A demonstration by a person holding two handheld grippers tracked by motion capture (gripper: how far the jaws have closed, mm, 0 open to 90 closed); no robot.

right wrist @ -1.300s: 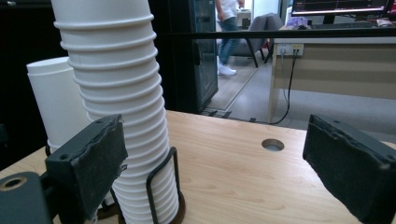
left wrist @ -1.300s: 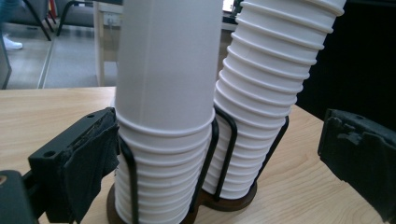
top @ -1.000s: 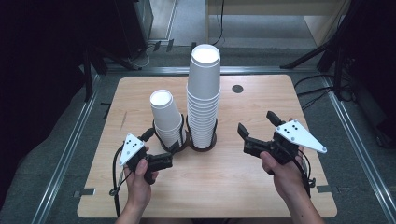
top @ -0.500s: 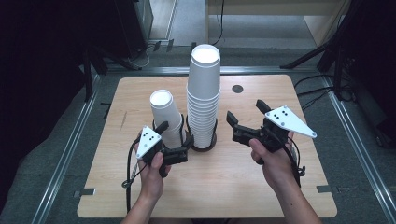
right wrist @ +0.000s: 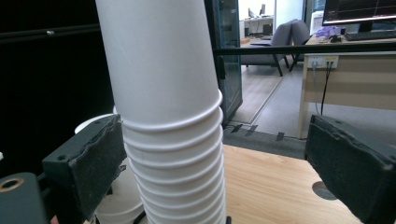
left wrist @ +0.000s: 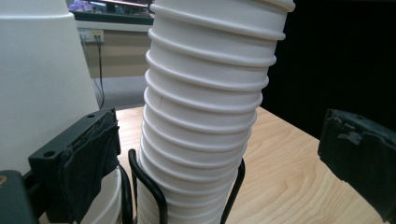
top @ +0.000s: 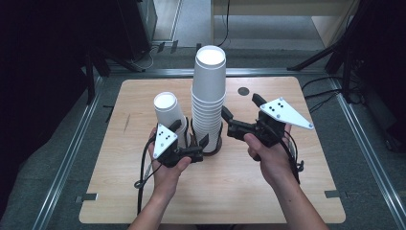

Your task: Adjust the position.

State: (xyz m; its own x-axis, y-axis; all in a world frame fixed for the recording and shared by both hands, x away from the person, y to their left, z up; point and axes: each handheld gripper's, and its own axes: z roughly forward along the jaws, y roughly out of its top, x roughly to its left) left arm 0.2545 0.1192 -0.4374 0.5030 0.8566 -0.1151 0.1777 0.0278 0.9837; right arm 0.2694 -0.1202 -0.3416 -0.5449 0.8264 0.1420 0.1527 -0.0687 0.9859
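Near the table's (top: 287, 191) middle, the tall cup stack (top: 208, 103) stands between both grippers' open jaws; left gripper (top: 191, 136), right gripper (top: 242, 108), jaws just opening. The wire holder (left wrist: 154, 191) hides its base.

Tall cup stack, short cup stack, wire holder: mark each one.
tall cup stack (top: 208, 103), high view, ribbed rims midway up its side.
short cup stack (top: 168, 111), high view, side wall below the top.
wire holder (left wrist: 148, 184), left gripper view, left upright wire.

1. Light wooden table (top: 287, 191) with rounded corners, sitting on grey floor.
2. Small dark round hole (top: 243, 90) near the table's far edge.
3. Grey office chair (right wrist: 286, 35) back in the room.
4. Dark monitor (right wrist: 357, 11) glowing on a wooden desk (right wrist: 355, 88).
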